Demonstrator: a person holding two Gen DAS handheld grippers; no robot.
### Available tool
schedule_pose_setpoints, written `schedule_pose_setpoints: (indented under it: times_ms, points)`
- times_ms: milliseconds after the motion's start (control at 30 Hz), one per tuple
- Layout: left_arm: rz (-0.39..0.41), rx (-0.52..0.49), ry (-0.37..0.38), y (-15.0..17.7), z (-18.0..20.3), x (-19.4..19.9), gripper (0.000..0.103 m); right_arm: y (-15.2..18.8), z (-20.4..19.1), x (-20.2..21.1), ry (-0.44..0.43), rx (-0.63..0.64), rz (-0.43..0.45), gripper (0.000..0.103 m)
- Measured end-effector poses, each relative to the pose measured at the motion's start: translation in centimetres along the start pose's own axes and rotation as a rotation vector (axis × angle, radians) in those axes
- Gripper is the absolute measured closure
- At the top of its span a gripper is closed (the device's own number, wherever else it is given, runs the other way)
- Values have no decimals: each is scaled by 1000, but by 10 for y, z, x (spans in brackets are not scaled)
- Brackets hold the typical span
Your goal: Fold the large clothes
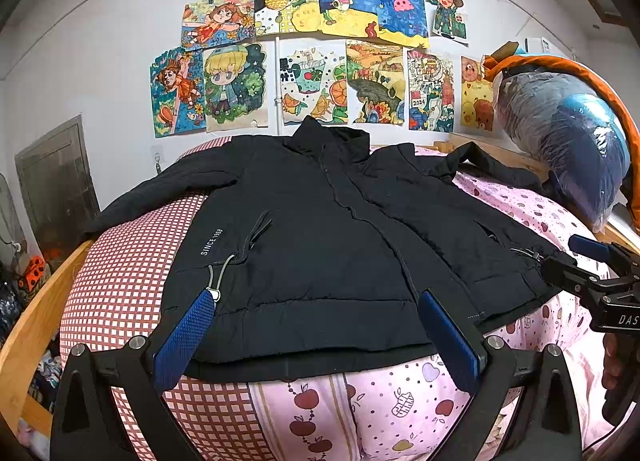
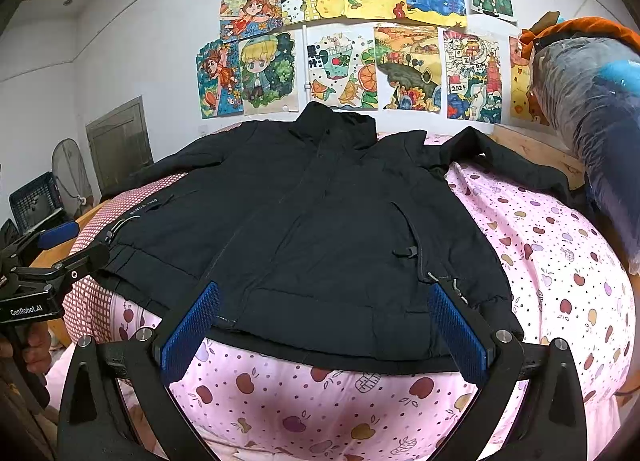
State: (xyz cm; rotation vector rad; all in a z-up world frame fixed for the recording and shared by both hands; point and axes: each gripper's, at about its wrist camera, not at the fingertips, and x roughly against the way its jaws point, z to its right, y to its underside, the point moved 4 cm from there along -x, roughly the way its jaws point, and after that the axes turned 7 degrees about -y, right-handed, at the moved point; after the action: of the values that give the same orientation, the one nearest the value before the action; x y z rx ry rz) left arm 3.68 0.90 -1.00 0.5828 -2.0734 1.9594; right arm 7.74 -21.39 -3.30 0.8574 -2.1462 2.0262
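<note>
Nearest the left wrist camera, the left hand-held gripper [image 1: 316,337] has its two blue-padded fingers spread wide, with nothing between them; they hang just above the near hem of the black jacket [image 1: 320,229]. The right hand-held gripper [image 2: 326,325] is likewise spread wide and holds nothing, poised over the hem toward the jacket's other front corner. Each gripper shows at the edge of the other's view, near a lower corner of the garment.

The jacket lies front up and zipped on the bed, hem toward the cameras, collar toward the wall. A toggle cord [image 1: 218,281] hangs at the hem, beside white lettering reading "SINCE 1988". One sleeve stretches out over the red checked cover [image 1: 120,293], the other over the pink apple-print quilt [image 2: 552,261], which also runs under the hem.

The wooden bed frame [image 1: 36,313] edges the mattress. At the far right a plastic-wrapped bundle [image 1: 568,133] rests beside the outstretched sleeve. Beyond, colourful drawings [image 1: 320,57] cover the white wall.
</note>
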Motion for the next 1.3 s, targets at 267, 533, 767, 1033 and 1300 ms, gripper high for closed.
schedule_pose_setpoints:
  times_ms: [267, 533, 767, 1033, 1300]
  points:
    - [-9, -14, -35, 6, 3, -8, 0, 3, 0, -7, 16, 6, -25, 1]
    - [22, 16, -75, -23, -9, -16, 0, -19, 28, -8, 110, -37, -44, 1]
    - [29, -80, -67, -81, -4, -38, 0, -74, 65, -7, 126, -5, -125, 1]
    - [-57, -94, 31, -159, 21, -105, 0, -151, 152, -37, 289, -200, -161, 1]
    - [-108, -43, 50, -197, 61, -178, 0, -139, 222, -89, 323, -442, -194, 1]
